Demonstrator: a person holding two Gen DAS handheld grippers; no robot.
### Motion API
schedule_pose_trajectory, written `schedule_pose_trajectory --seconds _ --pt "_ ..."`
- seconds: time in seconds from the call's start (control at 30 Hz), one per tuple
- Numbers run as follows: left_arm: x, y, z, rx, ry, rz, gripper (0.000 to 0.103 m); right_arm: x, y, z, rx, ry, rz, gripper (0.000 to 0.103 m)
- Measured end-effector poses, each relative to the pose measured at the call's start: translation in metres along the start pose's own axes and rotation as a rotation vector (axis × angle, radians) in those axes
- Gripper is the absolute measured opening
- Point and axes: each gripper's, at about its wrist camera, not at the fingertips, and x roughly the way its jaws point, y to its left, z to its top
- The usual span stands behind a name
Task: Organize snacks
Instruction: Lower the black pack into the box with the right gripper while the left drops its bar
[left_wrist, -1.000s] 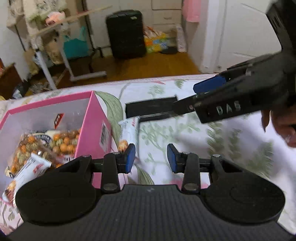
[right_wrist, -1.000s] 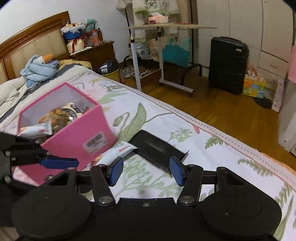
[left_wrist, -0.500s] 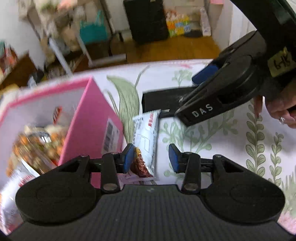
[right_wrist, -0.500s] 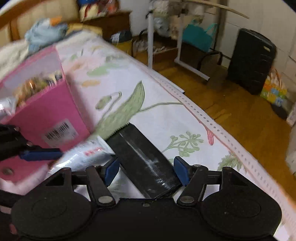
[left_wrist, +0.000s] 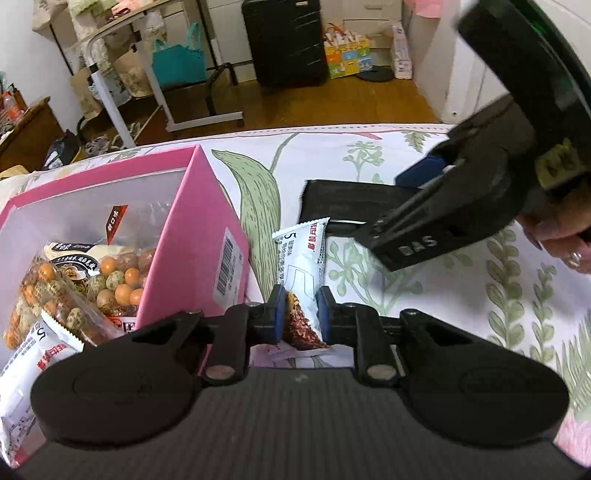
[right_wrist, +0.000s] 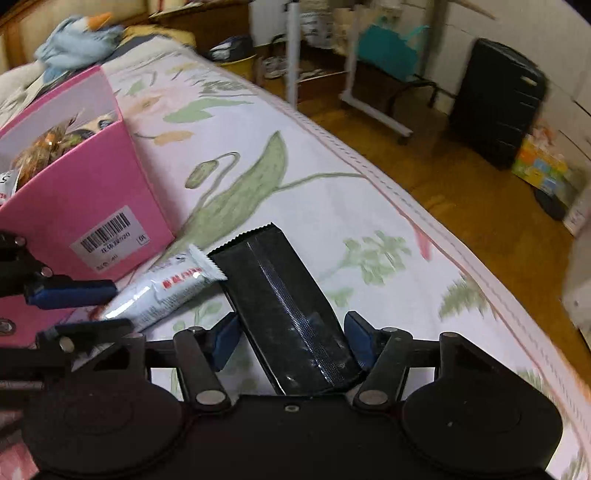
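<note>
A white snack bar lies on the floral sheet beside the pink box, and my left gripper is shut on its near end. In the right wrist view the same bar runs from the left gripper to a black packet. My right gripper straddles that packet's near end. Its jaws are closing, with a slight gap still at the left pad. The left wrist view shows the right gripper over the packet. The pink box holds a bag of coloured nuts and another white bar.
The bed's edge runs diagonally, with wooden floor beyond it. A black suitcase, a rolling side table and a teal bag stand on the floor. A blue plush toy lies behind the box.
The left gripper sank onto the white bar and shut on it. The right gripper came down and forward until its fingers straddled the black packet, widening then narrowing.
</note>
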Motion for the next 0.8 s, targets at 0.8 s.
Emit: schedule_pose_trajectory --seconds 0.8 --pt "-0.038 0.0 -0.03 0.059 0.009 -0.135 0.017 -0.087 0.045 -0.112 0.505 0.034 -0.104 0.064"
